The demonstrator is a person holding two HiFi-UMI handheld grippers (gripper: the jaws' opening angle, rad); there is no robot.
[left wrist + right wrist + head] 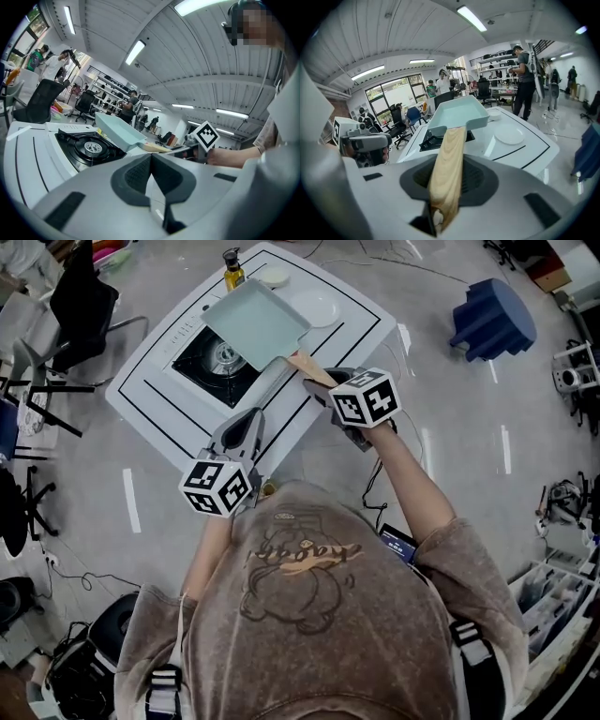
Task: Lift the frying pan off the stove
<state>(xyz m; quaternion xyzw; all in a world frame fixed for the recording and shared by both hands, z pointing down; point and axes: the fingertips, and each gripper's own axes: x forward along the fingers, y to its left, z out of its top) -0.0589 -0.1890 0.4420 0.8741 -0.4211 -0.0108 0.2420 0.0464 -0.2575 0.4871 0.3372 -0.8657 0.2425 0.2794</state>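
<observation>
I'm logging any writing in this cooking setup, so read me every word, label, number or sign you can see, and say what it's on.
Shirt: cursive print above a cartoon figure, too blurred to read.
Left marker cube, right marker cube: black-and-white square patterns only, no letters.
Bottle: label too small to read.
Stove: small marks beside the burner, too small to read.
No text here is legible.
</observation>
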